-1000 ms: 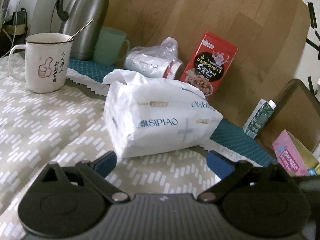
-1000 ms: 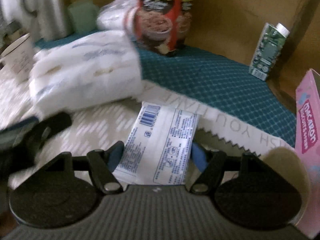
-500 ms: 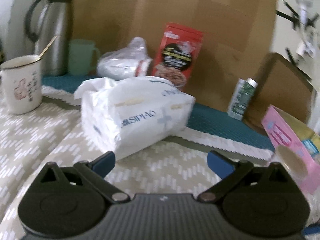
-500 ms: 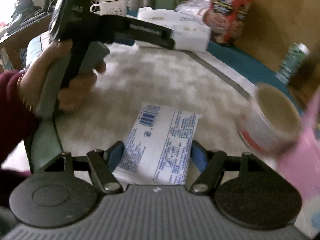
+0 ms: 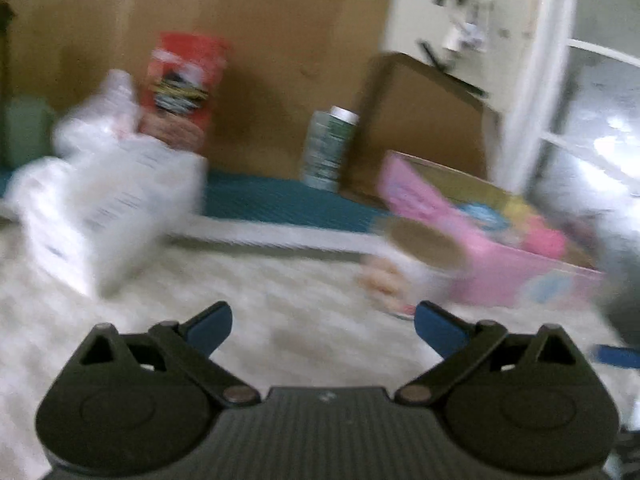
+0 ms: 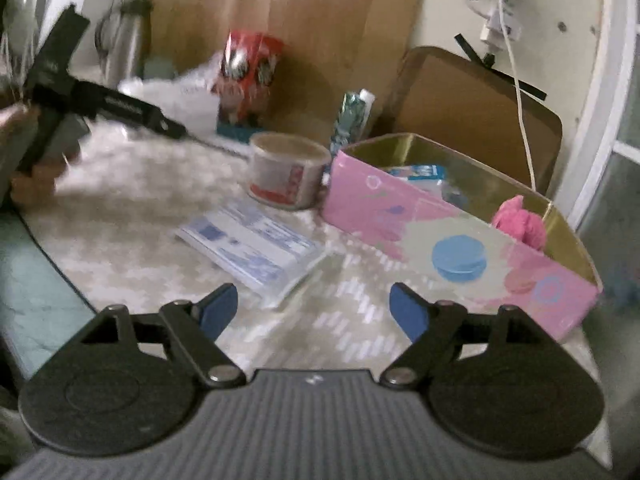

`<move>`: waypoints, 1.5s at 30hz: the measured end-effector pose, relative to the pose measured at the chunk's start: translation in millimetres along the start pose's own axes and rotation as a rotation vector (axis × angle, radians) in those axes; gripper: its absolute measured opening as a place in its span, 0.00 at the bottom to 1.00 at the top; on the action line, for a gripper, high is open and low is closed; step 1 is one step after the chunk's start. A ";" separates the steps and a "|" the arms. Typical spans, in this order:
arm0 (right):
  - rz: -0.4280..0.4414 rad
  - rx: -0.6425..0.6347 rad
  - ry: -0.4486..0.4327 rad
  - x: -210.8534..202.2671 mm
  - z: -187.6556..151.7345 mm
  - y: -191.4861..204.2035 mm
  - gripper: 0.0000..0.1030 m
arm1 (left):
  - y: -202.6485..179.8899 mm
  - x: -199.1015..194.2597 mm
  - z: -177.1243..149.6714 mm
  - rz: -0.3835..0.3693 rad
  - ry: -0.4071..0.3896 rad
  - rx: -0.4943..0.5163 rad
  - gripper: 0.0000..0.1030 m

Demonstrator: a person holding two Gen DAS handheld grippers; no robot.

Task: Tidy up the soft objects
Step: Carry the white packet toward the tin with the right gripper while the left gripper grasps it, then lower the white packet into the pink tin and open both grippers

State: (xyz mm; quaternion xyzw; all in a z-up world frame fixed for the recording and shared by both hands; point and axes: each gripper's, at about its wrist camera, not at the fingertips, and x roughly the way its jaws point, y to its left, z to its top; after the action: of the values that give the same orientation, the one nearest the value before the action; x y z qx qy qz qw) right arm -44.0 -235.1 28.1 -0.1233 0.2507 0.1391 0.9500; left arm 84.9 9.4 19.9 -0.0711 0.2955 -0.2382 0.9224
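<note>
A flat white packet with blue print point(image 6: 256, 248) lies on the patterned cloth just ahead of my right gripper point(image 6: 314, 304). Its jaws are opening, and nothing is between them. Right of it stands an open pink box point(image 6: 440, 248) holding a pink soft thing point(image 6: 520, 224) and a blue-and-white packet point(image 6: 420, 172). My left gripper point(image 5: 322, 324) is open and empty over the cloth. A big white tissue pack point(image 5: 112, 208) sits to its front left, blurred. In the right wrist view a hand point(image 6: 24, 152) holds the left gripper point(image 6: 172, 128) at the far left.
A round tub point(image 6: 288, 172) stands against the pink box's left end. A red box point(image 6: 248, 76), a green-and-white carton point(image 6: 352, 116) and a steel flask point(image 6: 124, 48) line the wooden back wall. The table's edge point(image 6: 40, 280) runs at the left. A white cable point(image 6: 516, 60) hangs at the right.
My right gripper has let go of the white packet, which now lies on the cloth, and has swung right toward the pink box. The left view has also swung right.
</note>
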 end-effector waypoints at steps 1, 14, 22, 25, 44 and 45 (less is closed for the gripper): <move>0.017 0.006 -0.004 2.6 1.1 2.2 0.81 | -11.8 1.9 -2.0 -0.020 0.021 0.019 0.98; 0.133 0.169 0.041 38.6 -0.1 0.8 0.54 | -114.8 48.3 -18.5 -0.070 0.201 0.225 0.71; 0.036 0.264 0.004 -8.9 -40.4 -40.8 0.49 | -176.6 65.5 -27.9 -0.199 0.263 0.292 0.69; -0.023 0.282 -0.015 -25.4 -56.0 -54.7 0.48 | -205.8 70.2 -35.9 -0.237 0.271 0.355 0.70; -0.192 0.313 -0.337 -31.6 -5.2 -125.7 0.40 | -246.6 89.1 75.6 -0.222 0.012 0.335 0.62; -0.193 0.318 -0.335 -22.3 1.7 -131.2 0.40 | -248.6 100.4 84.3 -0.187 0.000 0.330 0.65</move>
State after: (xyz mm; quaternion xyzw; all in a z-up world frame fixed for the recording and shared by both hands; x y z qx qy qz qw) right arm -19.1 -361.2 62.6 0.0293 0.0955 0.0249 0.9947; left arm 106.3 -257.7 104.9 0.0539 0.2442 -0.3683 0.8954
